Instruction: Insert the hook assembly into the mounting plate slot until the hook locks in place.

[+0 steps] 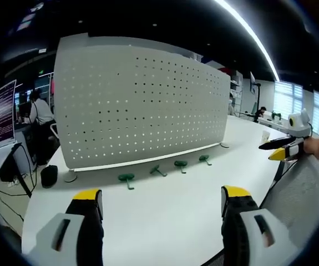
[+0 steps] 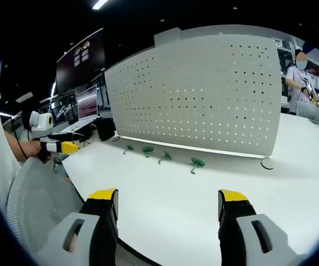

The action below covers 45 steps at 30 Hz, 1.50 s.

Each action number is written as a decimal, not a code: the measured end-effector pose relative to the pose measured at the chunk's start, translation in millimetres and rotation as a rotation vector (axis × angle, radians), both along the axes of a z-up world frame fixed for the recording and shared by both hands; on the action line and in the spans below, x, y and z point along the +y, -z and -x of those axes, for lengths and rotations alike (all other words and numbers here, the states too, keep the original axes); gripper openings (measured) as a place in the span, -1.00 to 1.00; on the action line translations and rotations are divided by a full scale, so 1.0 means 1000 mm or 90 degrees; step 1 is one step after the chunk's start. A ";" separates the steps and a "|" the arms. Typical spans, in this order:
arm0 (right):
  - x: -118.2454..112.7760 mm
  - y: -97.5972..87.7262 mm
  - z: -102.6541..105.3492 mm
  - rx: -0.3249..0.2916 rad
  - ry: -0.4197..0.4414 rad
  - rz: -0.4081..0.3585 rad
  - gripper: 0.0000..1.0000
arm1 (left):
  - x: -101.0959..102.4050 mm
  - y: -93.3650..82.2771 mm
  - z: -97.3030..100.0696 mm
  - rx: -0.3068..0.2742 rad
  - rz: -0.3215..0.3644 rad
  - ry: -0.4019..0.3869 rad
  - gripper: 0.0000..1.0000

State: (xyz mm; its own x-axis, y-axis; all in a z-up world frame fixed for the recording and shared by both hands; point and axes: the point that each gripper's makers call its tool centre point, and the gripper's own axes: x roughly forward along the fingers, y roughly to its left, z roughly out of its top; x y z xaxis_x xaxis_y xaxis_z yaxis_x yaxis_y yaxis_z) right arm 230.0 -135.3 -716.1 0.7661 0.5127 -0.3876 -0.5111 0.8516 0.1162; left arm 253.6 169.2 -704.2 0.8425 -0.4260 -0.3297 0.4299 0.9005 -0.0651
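Hooks — four green ones (image 1: 127, 178) — are seen in the left gripper view lying in a row on the white table (image 1: 165, 221), just before the upright perforated panel (image 1: 142, 100). The left gripper (image 1: 162, 200) is spread and empty, well short of them. The right gripper (image 1: 281, 149) is seen at the right edge, held by a hand (image 1: 317, 145).

In the right gripper view, the hooks (image 2: 197, 163) lie along the panel (image 2: 203, 94) base — the right gripper (image 2: 167, 202) is spread, holding nothing. The left gripper (image 2: 65, 146) appears at the left.

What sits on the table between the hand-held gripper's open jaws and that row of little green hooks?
Nothing: in the left gripper view, bare white table stretches from the left hand-held gripper to the green hooks below the pegboard.
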 end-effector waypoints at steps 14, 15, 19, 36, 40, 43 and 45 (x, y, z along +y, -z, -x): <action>-0.003 -0.001 -0.001 0.001 0.012 -0.005 0.43 | -0.002 0.000 0.001 0.001 -0.002 0.005 0.79; -0.003 -0.001 -0.001 0.001 0.012 -0.005 0.43 | -0.002 0.000 0.001 0.001 -0.002 0.006 0.79; -0.001 -0.002 -0.001 -0.002 0.007 0.002 0.43 | -0.002 -0.001 0.001 0.000 -0.002 0.006 0.79; 0.003 -0.007 -0.002 -0.013 -0.008 0.000 0.43 | -0.002 -0.004 0.000 -0.007 0.006 0.006 0.79; 0.002 -0.012 -0.002 -0.032 -0.007 0.011 0.42 | -0.004 -0.006 0.001 -0.010 0.000 0.009 0.78; 0.002 -0.015 -0.004 -0.035 -0.006 0.007 0.43 | -0.005 -0.008 0.000 -0.014 0.002 0.010 0.78; 0.002 -0.014 -0.004 -0.033 -0.008 0.010 0.43 | -0.006 -0.009 0.000 -0.015 -0.001 0.014 0.78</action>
State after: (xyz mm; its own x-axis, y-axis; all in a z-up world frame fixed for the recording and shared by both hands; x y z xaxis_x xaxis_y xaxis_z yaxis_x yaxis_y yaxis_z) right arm 234.3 -133.1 -702.2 0.7788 0.5170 -0.3552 -0.5272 0.8463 0.0760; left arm 253.5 163.1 -695.2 0.8407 -0.4433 -0.3111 0.4504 0.8913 -0.0528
